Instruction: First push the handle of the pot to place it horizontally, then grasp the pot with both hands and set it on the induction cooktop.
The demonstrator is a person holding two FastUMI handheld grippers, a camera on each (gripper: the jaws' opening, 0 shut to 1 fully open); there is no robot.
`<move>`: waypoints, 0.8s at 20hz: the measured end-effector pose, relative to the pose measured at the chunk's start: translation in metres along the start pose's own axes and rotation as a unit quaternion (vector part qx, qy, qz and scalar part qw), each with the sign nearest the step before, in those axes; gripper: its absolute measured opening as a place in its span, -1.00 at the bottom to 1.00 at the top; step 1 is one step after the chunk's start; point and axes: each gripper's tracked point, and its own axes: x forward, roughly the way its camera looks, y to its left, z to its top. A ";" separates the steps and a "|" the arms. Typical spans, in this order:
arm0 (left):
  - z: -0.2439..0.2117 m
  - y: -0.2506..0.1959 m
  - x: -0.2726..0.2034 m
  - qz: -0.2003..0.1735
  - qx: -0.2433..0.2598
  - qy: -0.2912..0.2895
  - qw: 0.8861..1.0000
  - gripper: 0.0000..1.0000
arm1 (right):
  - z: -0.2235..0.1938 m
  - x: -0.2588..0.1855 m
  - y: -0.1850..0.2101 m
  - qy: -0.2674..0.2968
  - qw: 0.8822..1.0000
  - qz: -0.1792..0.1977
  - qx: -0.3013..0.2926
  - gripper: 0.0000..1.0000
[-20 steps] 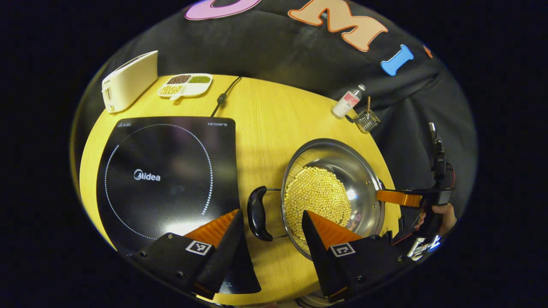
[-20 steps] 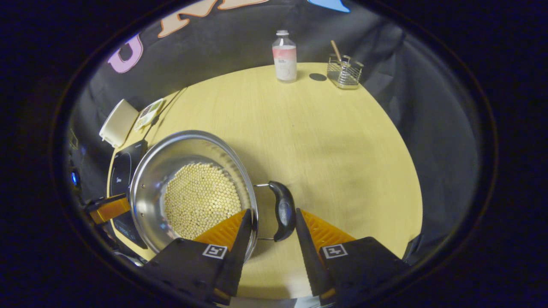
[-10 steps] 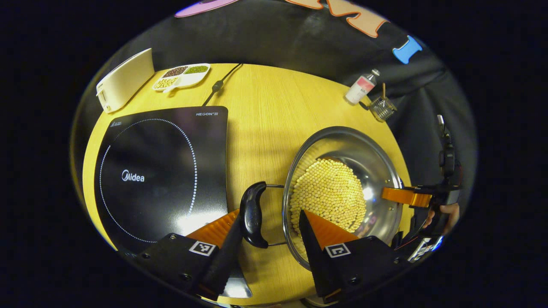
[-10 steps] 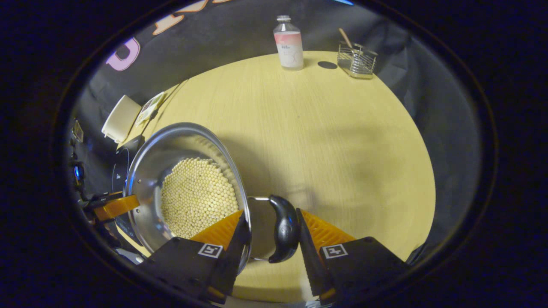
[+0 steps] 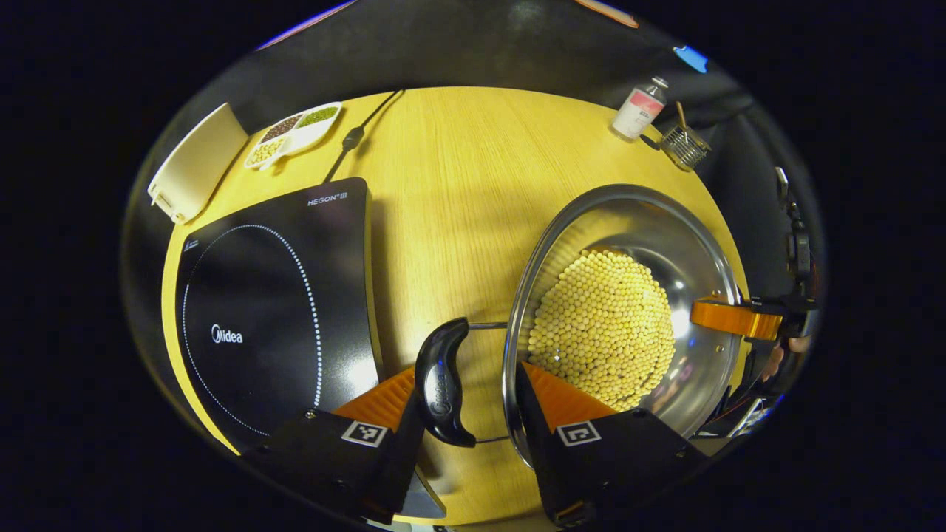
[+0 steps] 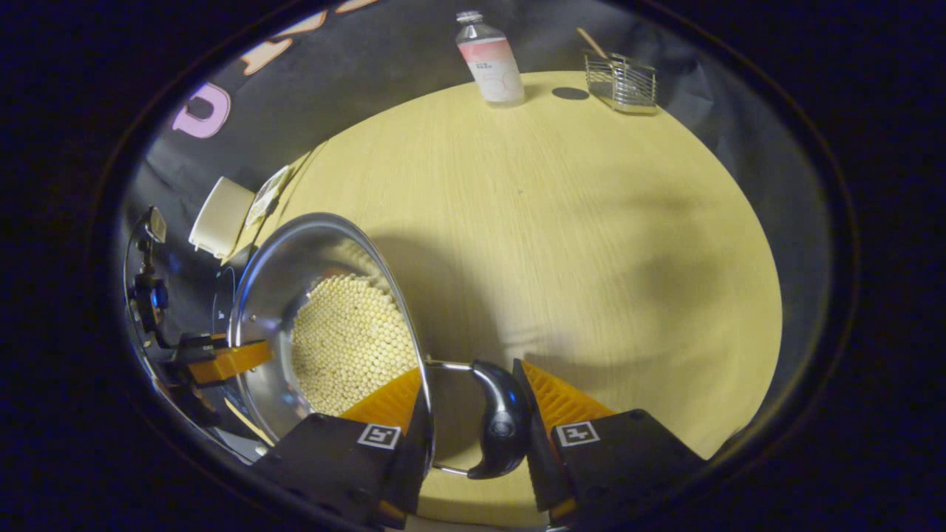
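A steel pot [image 5: 687, 244] holding pale yellow beans [image 5: 602, 325] hangs tilted above the yellow table [image 5: 458, 185], casting a broad shadow. My left gripper [image 5: 464, 369] clamps the pot's black left handle [image 5: 440, 388] and the rim, one finger outside the handle, the other inside the pot. My right gripper [image 6: 469, 369] grips the opposite black handle [image 6: 501, 421] the same way, beside the pot [image 6: 295, 266]. One finger [image 5: 732, 318] of the right gripper shows at the pot's far rim. The black induction cooktop [image 5: 273, 310] lies left of the pot.
A white appliance [image 5: 196, 162], a divided dish of beans [image 5: 295, 133] and the cooktop's cord [image 5: 355, 137] sit at the back left. A bottle [image 6: 491, 59] and a wire basket [image 6: 621, 72] stand at the table's far edge. A hand [image 5: 783, 355] holds the right gripper.
Both grippers have risen with the pot, which now looks larger and casts a wider shadow. The cooktop has slid left in the left gripper view.
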 end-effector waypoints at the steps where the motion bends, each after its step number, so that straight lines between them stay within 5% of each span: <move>1: 0.000 0.000 0.000 -0.003 0.001 0.004 1.000 0.38 | 0.001 -0.001 0.000 -0.001 1.000 0.005 0.000 0.12; 4: -0.002 -0.002 -0.001 -0.003 -0.006 0.011 1.000 0.32 | 0.002 0.000 0.000 0.004 1.000 0.014 0.001 -0.05; 5: -0.002 -0.003 -0.002 -0.003 -0.012 0.009 1.000 0.31 | 0.001 -0.001 0.000 0.007 1.000 0.015 0.001 0.07; 16: -0.002 0.004 -0.048 0.013 -0.025 -0.029 0.999 0.24 | 0.001 -0.031 0.024 -0.008 0.999 0.038 -0.004 0.07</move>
